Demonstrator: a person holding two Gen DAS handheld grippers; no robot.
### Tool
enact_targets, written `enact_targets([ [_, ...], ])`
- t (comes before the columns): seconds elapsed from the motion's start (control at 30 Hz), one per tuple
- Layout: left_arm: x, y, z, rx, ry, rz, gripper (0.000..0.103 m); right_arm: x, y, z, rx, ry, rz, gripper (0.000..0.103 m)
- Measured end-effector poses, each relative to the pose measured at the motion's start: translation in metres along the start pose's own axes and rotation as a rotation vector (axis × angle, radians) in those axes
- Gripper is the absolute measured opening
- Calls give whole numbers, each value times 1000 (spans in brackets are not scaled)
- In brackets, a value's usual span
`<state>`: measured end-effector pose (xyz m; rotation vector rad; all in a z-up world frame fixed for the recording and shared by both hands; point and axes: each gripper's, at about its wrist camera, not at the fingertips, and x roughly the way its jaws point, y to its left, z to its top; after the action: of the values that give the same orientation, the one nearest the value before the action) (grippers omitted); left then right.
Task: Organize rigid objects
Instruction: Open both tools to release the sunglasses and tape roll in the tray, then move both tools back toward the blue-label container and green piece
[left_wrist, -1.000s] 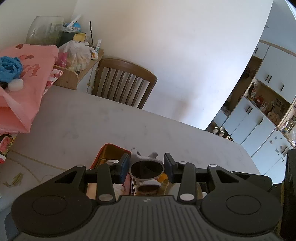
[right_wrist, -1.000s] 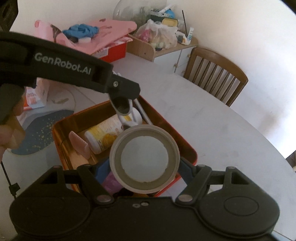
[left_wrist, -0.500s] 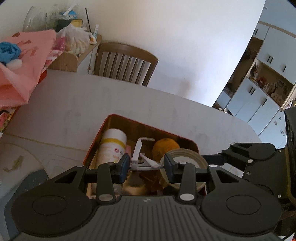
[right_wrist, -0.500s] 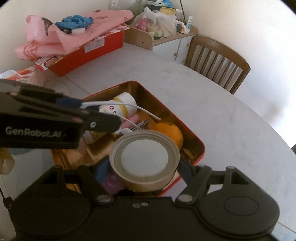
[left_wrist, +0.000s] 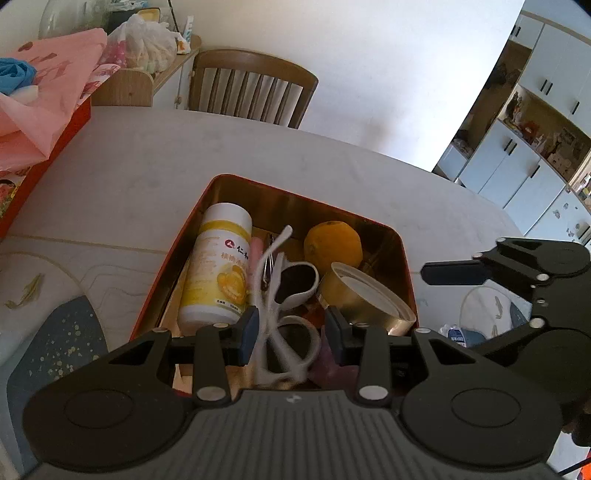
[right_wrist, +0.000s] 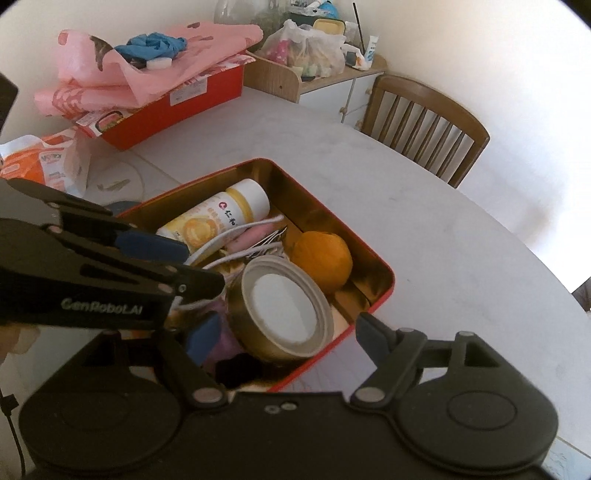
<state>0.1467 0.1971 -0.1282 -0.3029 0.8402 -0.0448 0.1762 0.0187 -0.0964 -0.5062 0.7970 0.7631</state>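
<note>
Your left gripper (left_wrist: 291, 334) hangs over the near end of the red tin (left_wrist: 404, 258), its jaws partly open with the white sunglasses (left_wrist: 284, 317) between them; the frame lies against the left pad, the right pad stands clear of it, and whether the left pad presses or only touches you cannot tell, so read it as not clamped. The glasses lie tilted in the tin, one arm reaching toward its far wall, a dark lens just beside the tape roll. Along the tin's left wall lies the yellow-and-white bottle (left_wrist: 218, 273) on its side, cap toward the far edge; a pink thing and some thin metal pieces between the bottle and the glasses are too hidden to name. Toward the far right corner sits the orange (right_wrist: 321, 260), touching the tape roll (right_wrist: 282, 310), which leans in the near right corner. Your right gripper (right_wrist: 282, 334) has just been widening its jaws: they stand released on either side of the roll, the left finger down inside the tin, the right one outside its near right wall, neither pad on the roll. A purple thing under the roll is mostly covered. The tin's near edge is cut off behind both gripper bodies, and the table (right_wrist: 461, 236) runs out of view there.
</note>
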Motion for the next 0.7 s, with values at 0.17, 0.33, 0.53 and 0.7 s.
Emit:
enact_targets([
  [0.17, -9, -4, -4, 10, -5, 3, 40, -20, -8, -10, 44, -27, -3, 82],
  [0.33, -24, -13, -8, 22, -25, 4, 53, -50, -23, -24, 121, -72, 15, 87],
  [0.53, -42, -31, -16, 44, -41, -2, 58, -91, -52, -52, 223, -135, 34, 93],
  [0.7, -53, -51, -24, 65, -59, -8, 63, -113, -77, -83, 308, -164, 35, 97],
])
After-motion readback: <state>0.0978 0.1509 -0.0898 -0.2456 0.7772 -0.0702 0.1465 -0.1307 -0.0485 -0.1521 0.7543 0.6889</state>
